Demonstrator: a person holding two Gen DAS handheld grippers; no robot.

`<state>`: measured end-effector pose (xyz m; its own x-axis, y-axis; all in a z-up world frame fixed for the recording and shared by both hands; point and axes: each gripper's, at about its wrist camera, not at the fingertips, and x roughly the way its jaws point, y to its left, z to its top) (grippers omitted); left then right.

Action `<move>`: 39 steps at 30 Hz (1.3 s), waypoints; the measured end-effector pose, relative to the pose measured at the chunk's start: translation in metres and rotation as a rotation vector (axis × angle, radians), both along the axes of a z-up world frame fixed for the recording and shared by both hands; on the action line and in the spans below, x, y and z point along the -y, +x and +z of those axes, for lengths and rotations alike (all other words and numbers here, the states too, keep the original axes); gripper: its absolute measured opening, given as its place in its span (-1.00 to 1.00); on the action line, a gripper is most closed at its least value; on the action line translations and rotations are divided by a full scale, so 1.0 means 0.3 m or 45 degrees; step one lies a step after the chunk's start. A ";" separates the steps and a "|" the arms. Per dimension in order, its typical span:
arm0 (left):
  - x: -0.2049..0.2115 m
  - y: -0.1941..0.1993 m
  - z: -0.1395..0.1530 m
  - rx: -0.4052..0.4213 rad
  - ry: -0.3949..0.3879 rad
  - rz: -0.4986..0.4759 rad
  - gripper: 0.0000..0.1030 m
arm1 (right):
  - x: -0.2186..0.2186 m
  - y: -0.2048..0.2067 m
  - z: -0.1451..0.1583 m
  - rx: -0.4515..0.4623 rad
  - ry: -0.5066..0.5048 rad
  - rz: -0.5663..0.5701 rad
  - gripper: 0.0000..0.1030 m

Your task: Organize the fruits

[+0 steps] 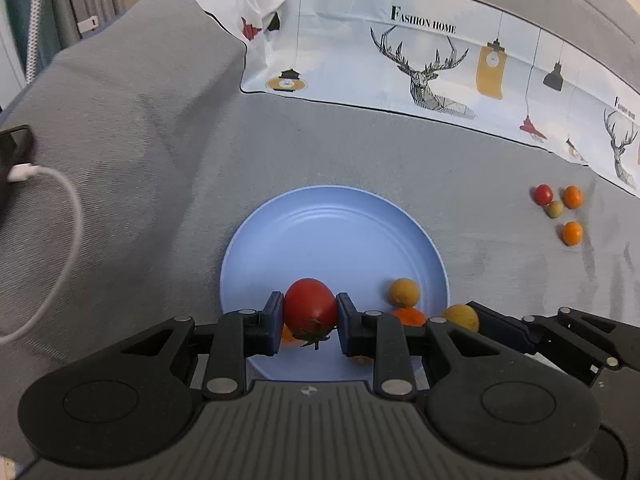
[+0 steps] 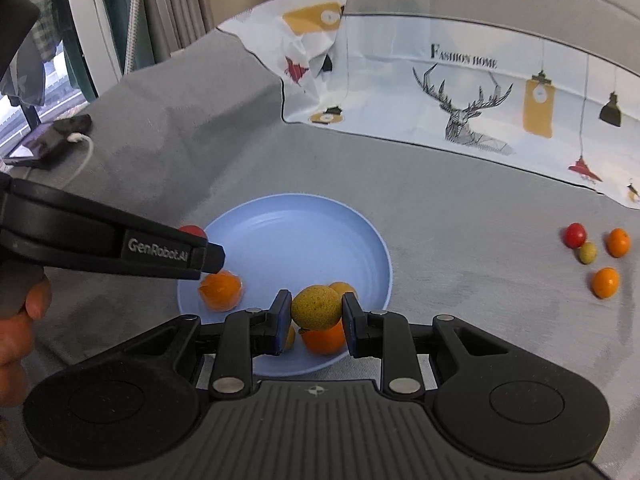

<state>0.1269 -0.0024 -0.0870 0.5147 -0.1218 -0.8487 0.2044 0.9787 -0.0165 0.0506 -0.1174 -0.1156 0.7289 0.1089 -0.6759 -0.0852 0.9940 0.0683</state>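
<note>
Both claws sit over the near edge of the plate [image 1: 332,236], each one loaded.

My left claw [image 1: 310,322] is pinched on a tomato [image 1: 310,306], blue pads pressed to its two sides, green stem end turned toward the camera. It hangs above the plate's near rim. In the right wrist view that claw comes in from the left, a thumb [image 2: 36,300] showing beneath it, and the tomato is only a red sliver above the finger.

My right claw [image 2: 316,314] is clamped on a speckled yellow-green fruit [image 2: 316,307], pads tight on both sides, just above the fruit already on the plate.

On the plate: an orange [image 2: 221,290] at the left near part, another orange [image 2: 326,338] directly under the held fruit, a yellowish fruit [image 2: 344,288] just behind it. A further piece shows partly behind my right claw's left pad; I cannot tell what it is.

Off the plate, well to the right on the grey cloth [image 1: 140,120], four loose pieces: a small tomato [image 2: 575,235], a small green fruit [image 2: 586,253] touching it, and two oranges [image 2: 618,242] [image 2: 605,282] near them.

Far side: a printed sheet [image 1: 400,64] with deer heads and lamps. Far left: a phone [image 2: 52,140] with a white cable [image 1: 60,240] plugged in.
</note>
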 end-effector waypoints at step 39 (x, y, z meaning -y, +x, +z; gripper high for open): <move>0.017 -0.491 0.199 0.183 -0.023 -0.161 0.99 | -0.009 -0.408 0.135 -0.048 -0.128 -0.071 0.87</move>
<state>-0.0203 -0.0074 -0.0273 0.6103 -0.2082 -0.7643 0.3274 0.9449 0.0041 -0.0718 -0.1148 -0.0751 0.7059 -0.0003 -0.7083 -0.0292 0.9991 -0.0295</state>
